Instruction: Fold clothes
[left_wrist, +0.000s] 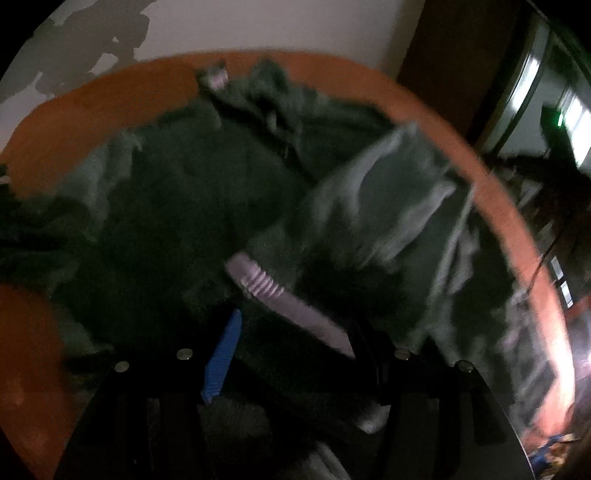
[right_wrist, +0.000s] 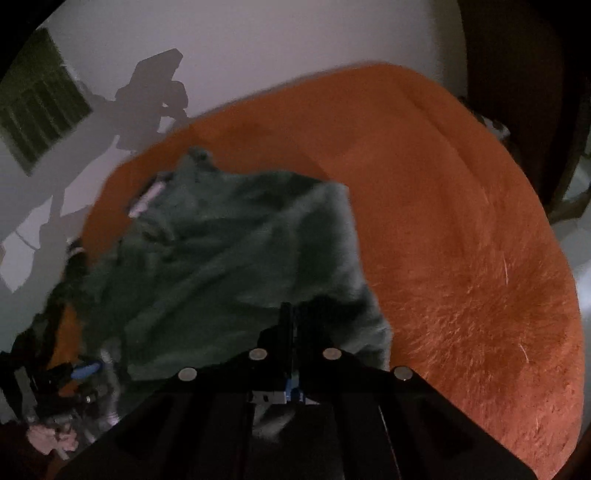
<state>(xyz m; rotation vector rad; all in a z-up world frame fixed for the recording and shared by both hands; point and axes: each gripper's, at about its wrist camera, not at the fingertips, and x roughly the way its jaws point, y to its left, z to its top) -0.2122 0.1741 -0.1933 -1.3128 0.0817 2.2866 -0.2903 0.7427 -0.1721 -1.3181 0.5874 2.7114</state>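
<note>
A dark green fleece garment (left_wrist: 192, 206) with pale lilac ribbed trim (left_wrist: 266, 284) lies crumpled on an orange furry cover (left_wrist: 92, 107). My left gripper (left_wrist: 295, 339) stands with its jaws apart, and the green cloth and trim lie between its fingers (left_wrist: 221, 354). In the right wrist view the same garment (right_wrist: 229, 251) lies on the orange cover (right_wrist: 461, 240). My right gripper (right_wrist: 290, 314) is shut on the garment's near edge. The left gripper shows at the lower left of that view (right_wrist: 85, 369), blurred.
A white wall (right_wrist: 277, 44) with gripper shadows stands behind the cover. A dark wooden door frame (left_wrist: 454, 44) and a bright window (left_wrist: 576, 125) are at the right. The orange cover is bare to the right of the garment.
</note>
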